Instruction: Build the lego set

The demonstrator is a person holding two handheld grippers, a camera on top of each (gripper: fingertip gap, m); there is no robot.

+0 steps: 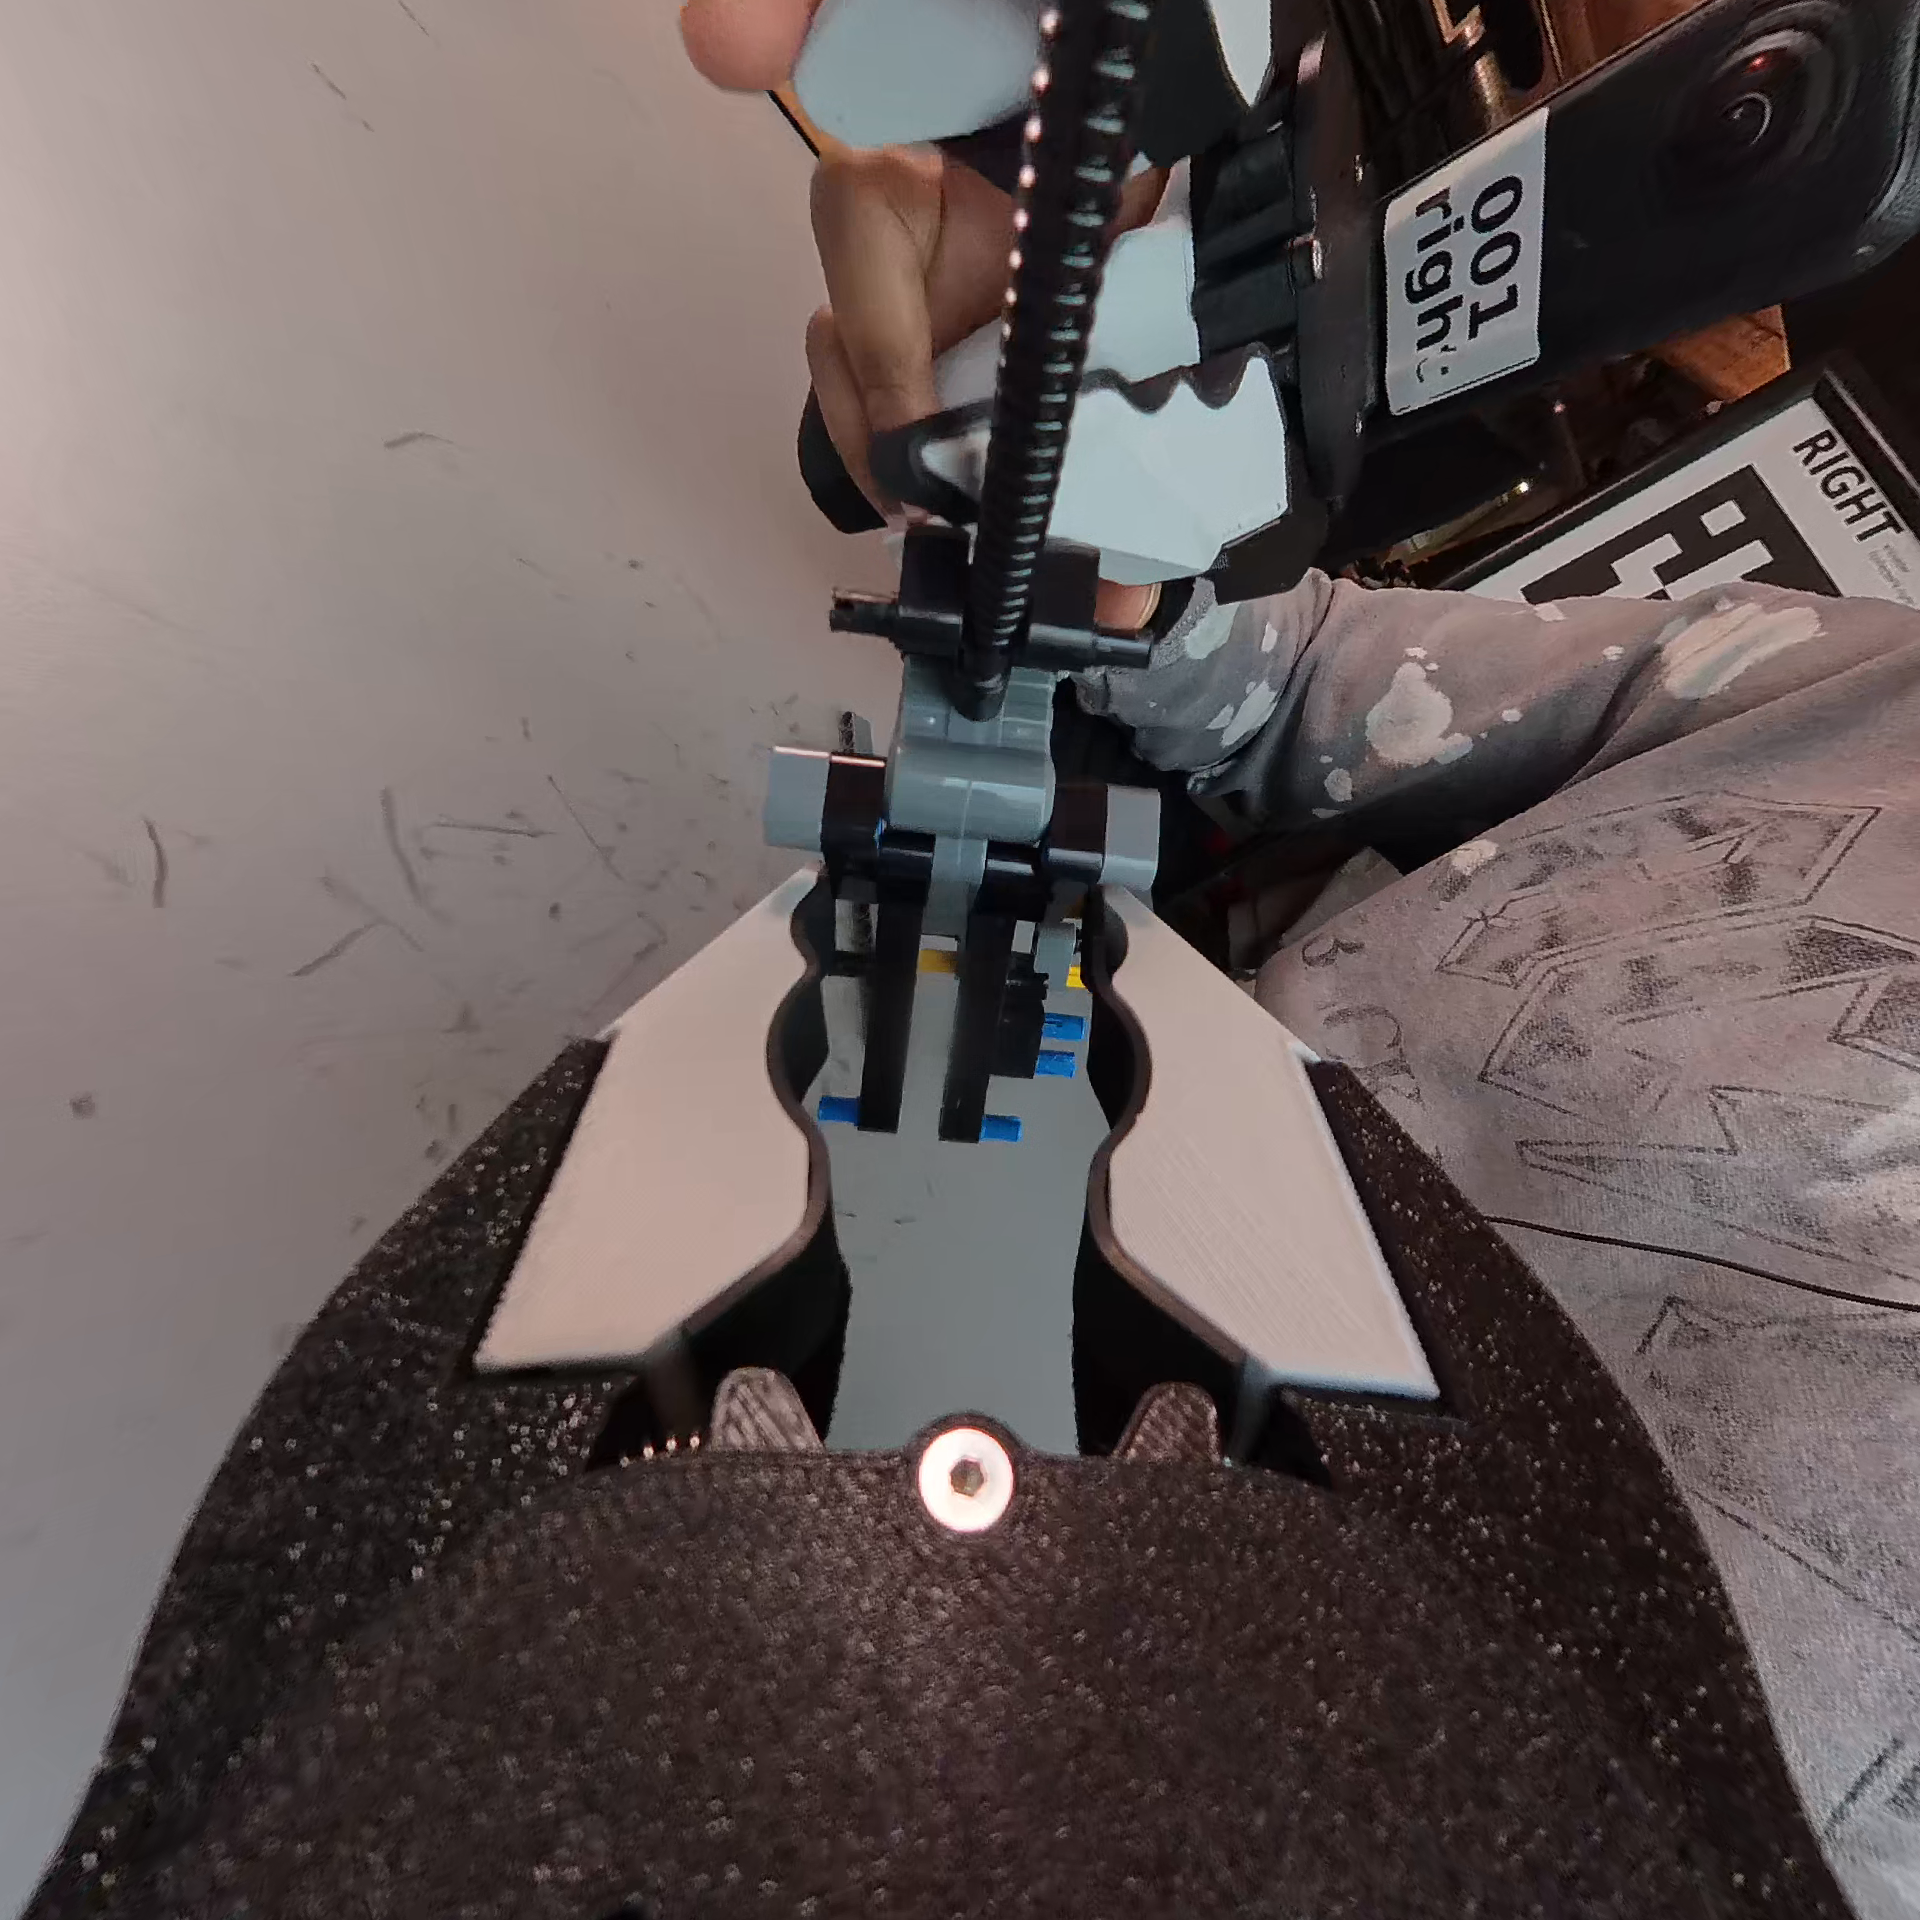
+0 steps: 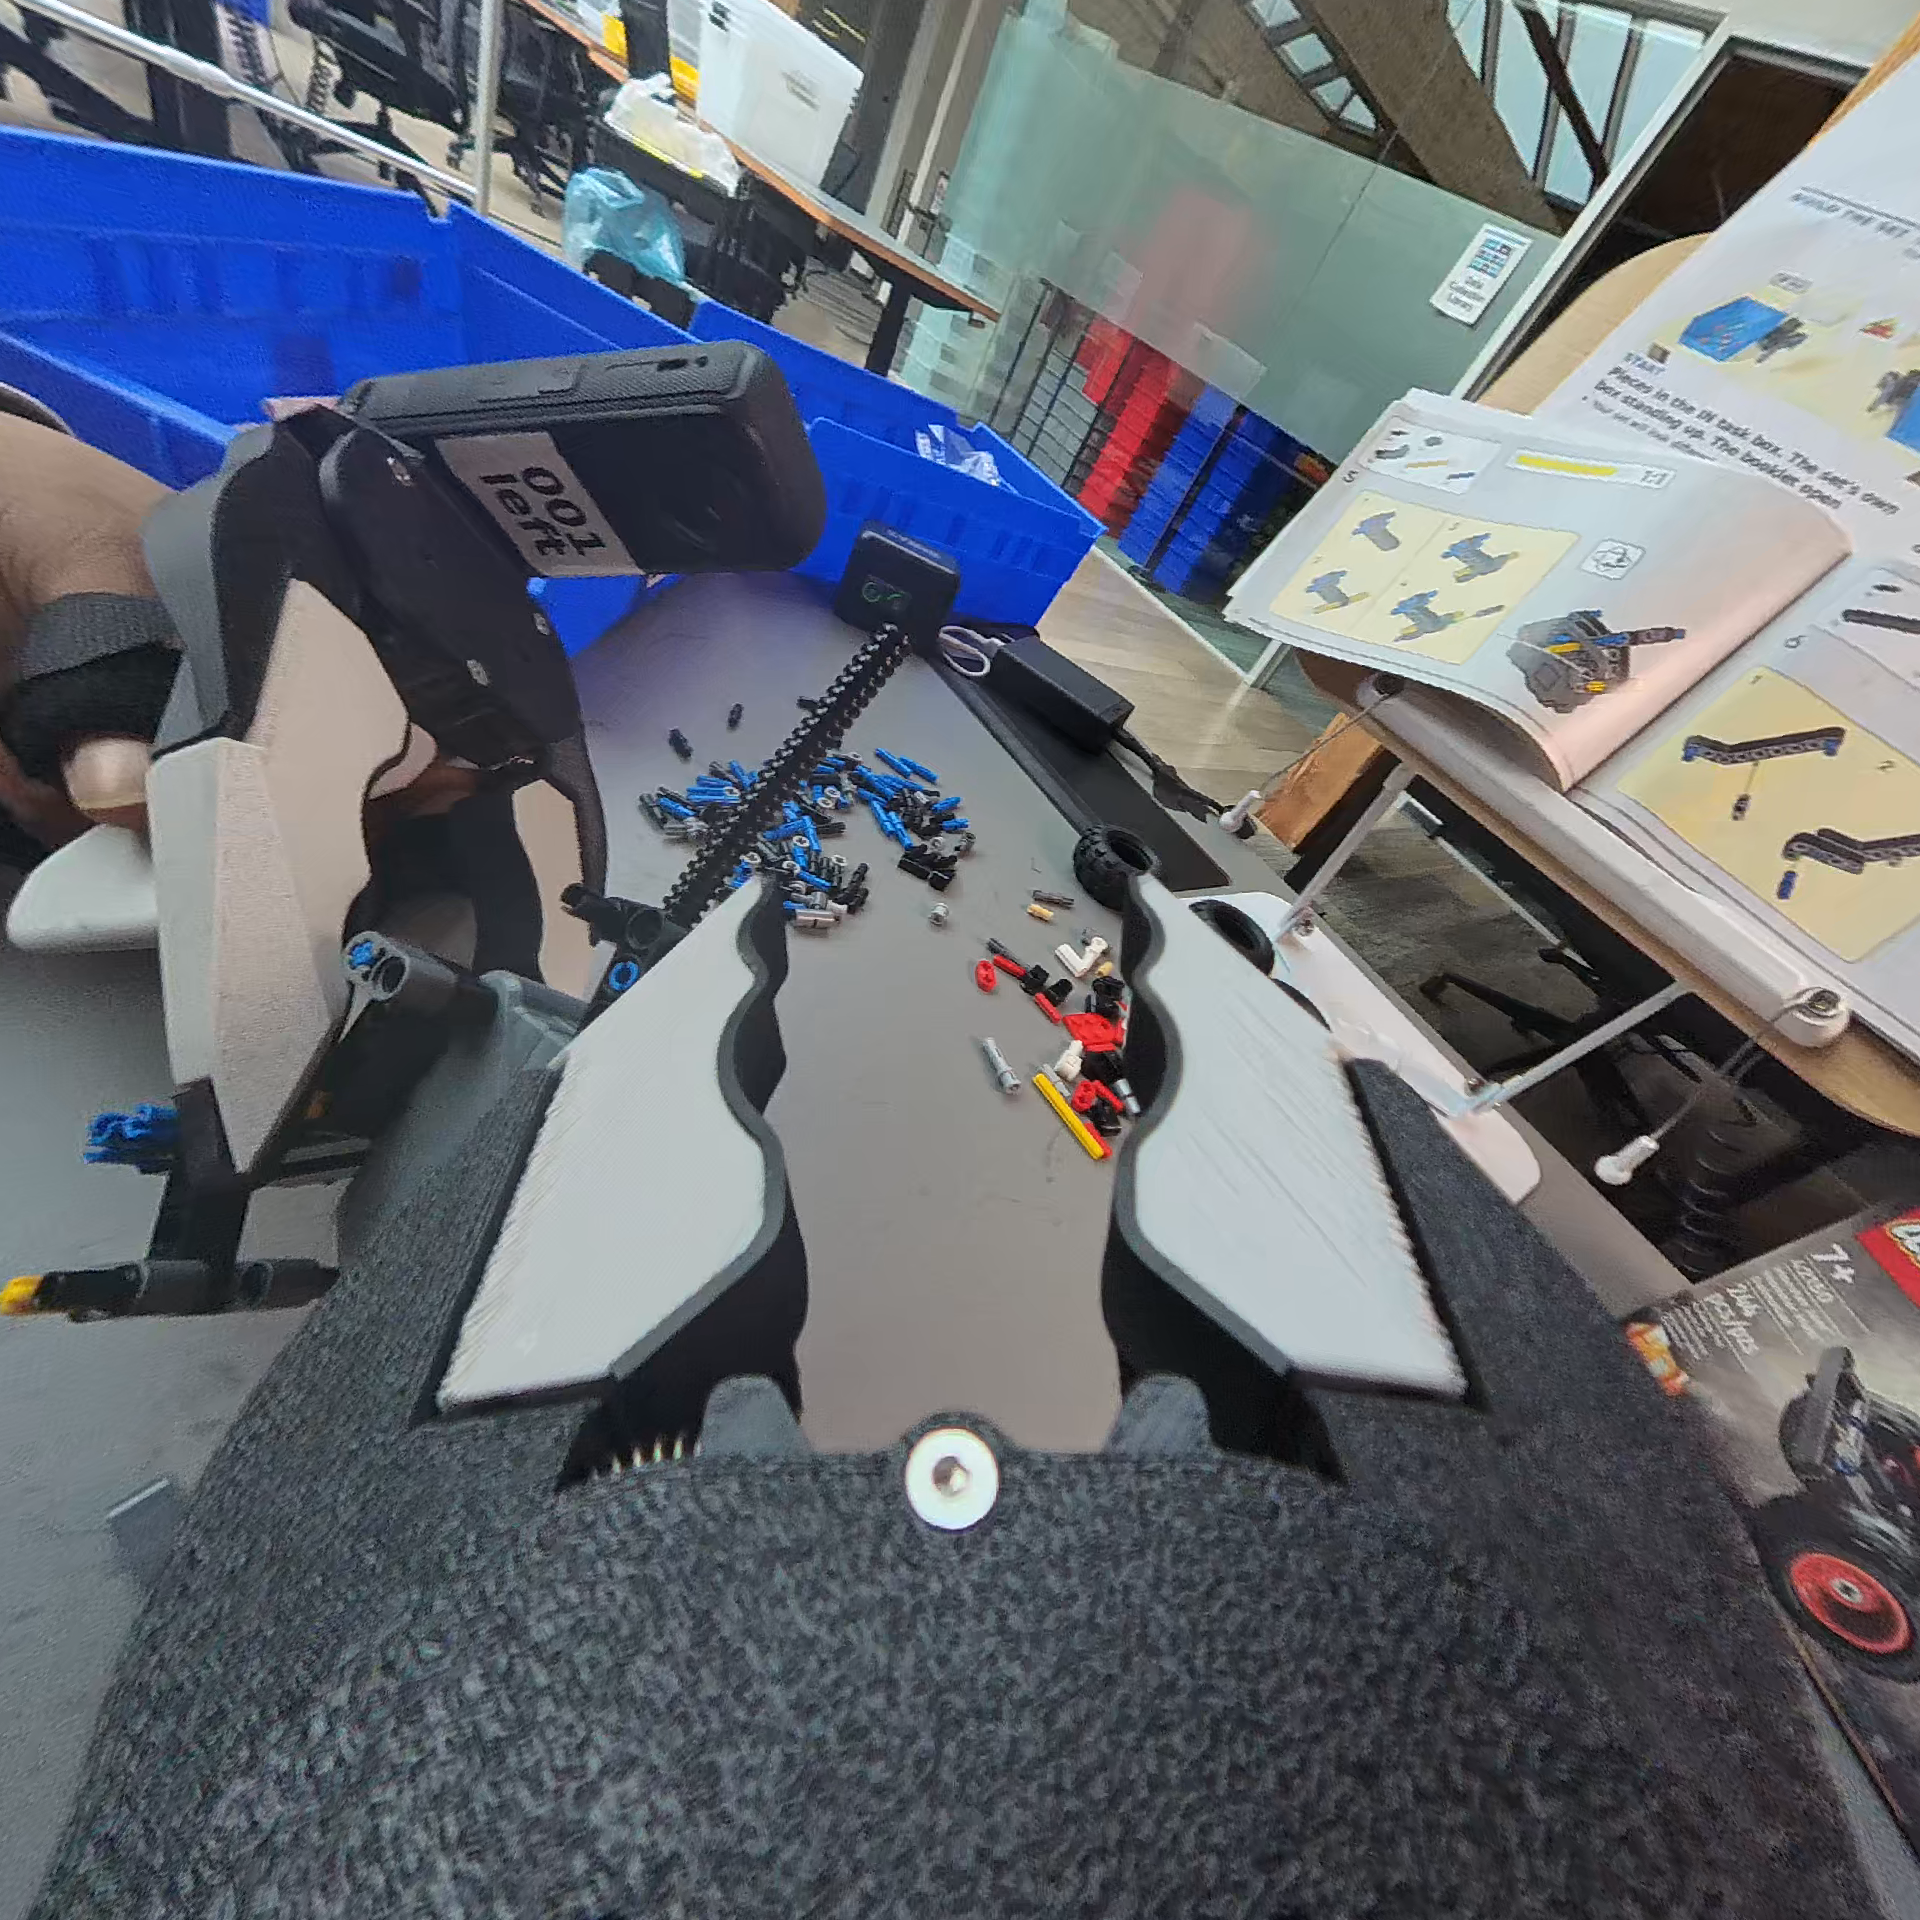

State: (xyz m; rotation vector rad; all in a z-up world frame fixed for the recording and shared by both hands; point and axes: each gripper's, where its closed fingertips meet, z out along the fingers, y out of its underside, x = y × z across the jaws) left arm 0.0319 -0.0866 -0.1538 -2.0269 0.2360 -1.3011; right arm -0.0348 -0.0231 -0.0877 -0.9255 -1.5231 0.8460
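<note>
Left gripper (image 1: 961, 935) clenched on grey-black lego assembly (image 1: 961, 790), held up above table (image 2: 894, 1195). Long black toothed beam (image 1: 1049, 343) sticks out from assembly's far end. Step likely: fitting beam to assembly; next move calls for steady hold and fetching pin.

Right gripper (image 2: 945, 935) released, empty, over table.

Counts: one pile of blue-black pins (image 2: 821, 810), one pile of red-black bits (image 2: 1081, 1039), two tyres (image 2: 1112, 862), one open booklet (image 2: 1538, 582).

we saw our right gripper (image 2: 945, 925) with its fingers (image 2: 644, 1143) spread above the dark worktop (image 2: 914, 1195), over scattered blue and black pins (image 2: 810, 810); the left gripper (image 2: 239, 935) clasped the partly built model (image 2: 416, 997) beside us.
</note>
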